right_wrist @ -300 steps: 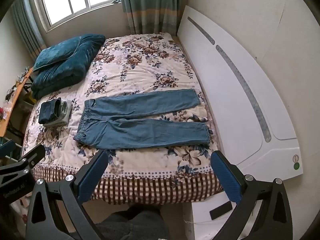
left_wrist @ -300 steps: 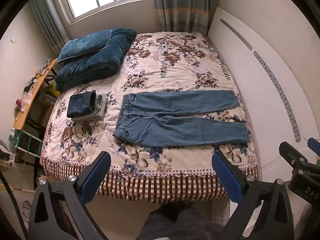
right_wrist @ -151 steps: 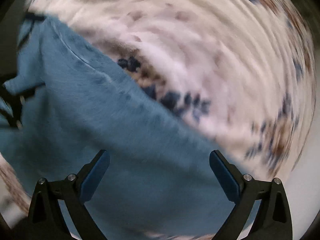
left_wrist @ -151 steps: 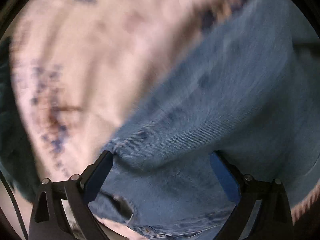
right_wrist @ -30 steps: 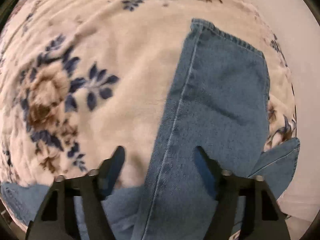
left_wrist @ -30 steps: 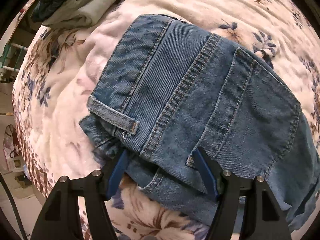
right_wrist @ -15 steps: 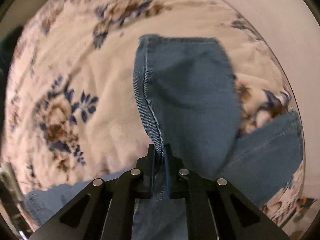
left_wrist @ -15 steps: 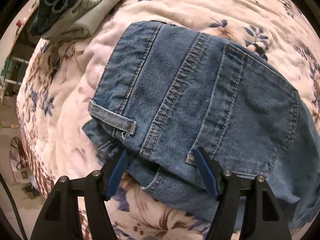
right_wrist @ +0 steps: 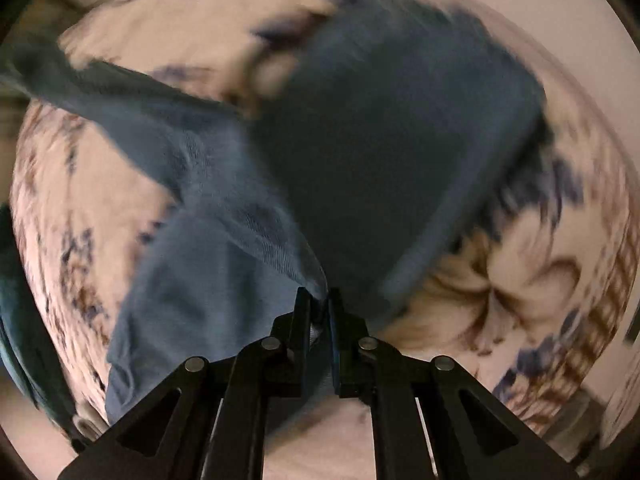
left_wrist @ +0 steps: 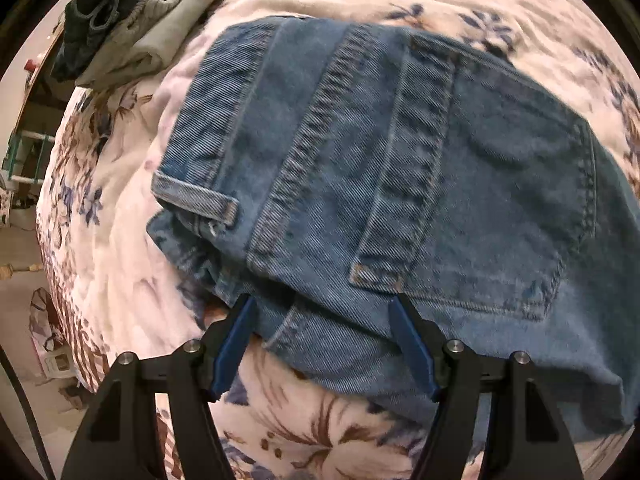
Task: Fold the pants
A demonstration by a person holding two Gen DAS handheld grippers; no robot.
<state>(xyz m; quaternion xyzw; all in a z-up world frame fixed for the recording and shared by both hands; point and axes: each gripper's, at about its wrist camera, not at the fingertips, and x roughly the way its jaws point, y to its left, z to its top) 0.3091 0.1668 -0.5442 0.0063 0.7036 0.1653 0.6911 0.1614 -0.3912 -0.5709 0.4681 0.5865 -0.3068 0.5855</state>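
The blue jeans (left_wrist: 400, 168) lie on the floral bedspread (left_wrist: 120, 240), folded lengthwise, waistband and back pocket up. My left gripper (left_wrist: 324, 340) is open, its blue pads on either side of the waist edge of the jeans, just above the fabric. My right gripper (right_wrist: 319, 316) is shut on a leg of the jeans (right_wrist: 360, 152) and holds it lifted above the bed; that view is blurred by motion.
A stack of folded clothes (left_wrist: 132, 20) sits at the far left of the bed. The bed's left edge and the floor (left_wrist: 24, 300) show beyond it. The white headboard (right_wrist: 560, 20) is at the right in the right wrist view.
My right gripper closed on the pant leg end and is swinging it up and across the bed. My left gripper stays open at the waist and has moved slightly closer.
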